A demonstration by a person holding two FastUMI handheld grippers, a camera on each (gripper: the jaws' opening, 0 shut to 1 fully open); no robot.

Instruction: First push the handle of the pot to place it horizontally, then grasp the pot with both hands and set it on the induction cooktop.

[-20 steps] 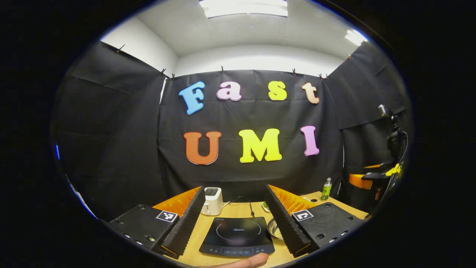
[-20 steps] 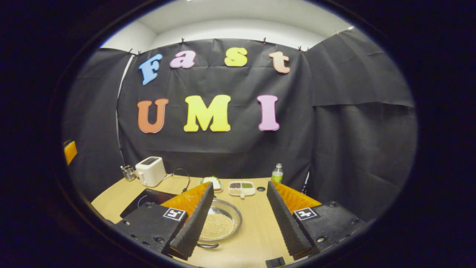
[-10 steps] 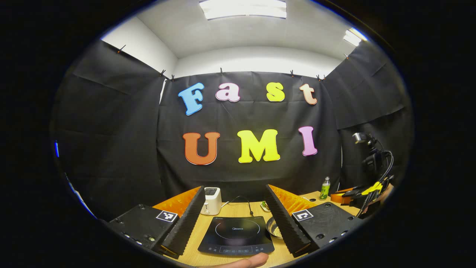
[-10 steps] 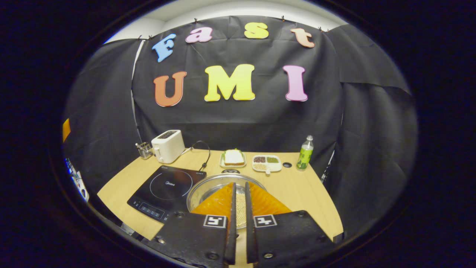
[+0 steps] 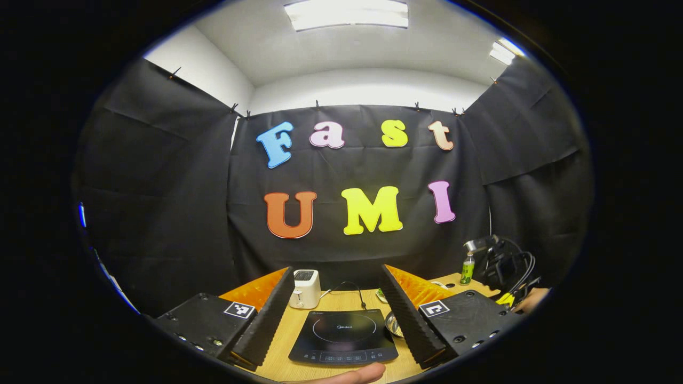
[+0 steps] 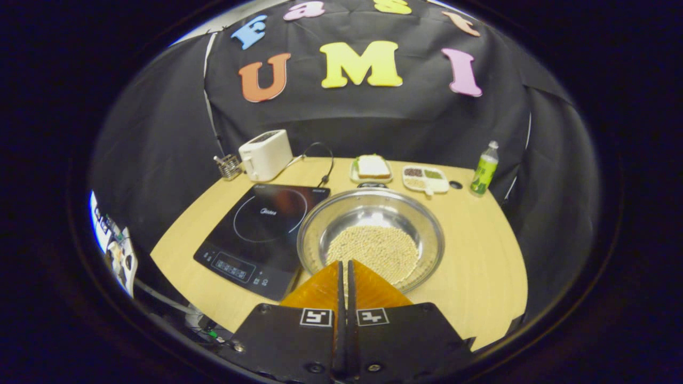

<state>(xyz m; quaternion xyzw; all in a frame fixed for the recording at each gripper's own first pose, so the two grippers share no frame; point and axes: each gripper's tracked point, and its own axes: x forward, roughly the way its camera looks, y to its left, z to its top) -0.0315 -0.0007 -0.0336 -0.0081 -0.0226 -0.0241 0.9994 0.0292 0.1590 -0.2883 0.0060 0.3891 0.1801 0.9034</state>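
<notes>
Right gripper (image 6: 344,266) fingers closed, empty, above near rim of round steel pot of beans (image 6: 371,240), its handle hidden beneath; left gripper (image 5: 336,298) open, farther off.

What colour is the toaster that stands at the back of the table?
The toaster is white or cream; it shows best in the right gripper view, behind the induction cooktop.

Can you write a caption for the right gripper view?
Closed tongs hover over a pot of beans beside the cooktop.
</notes>
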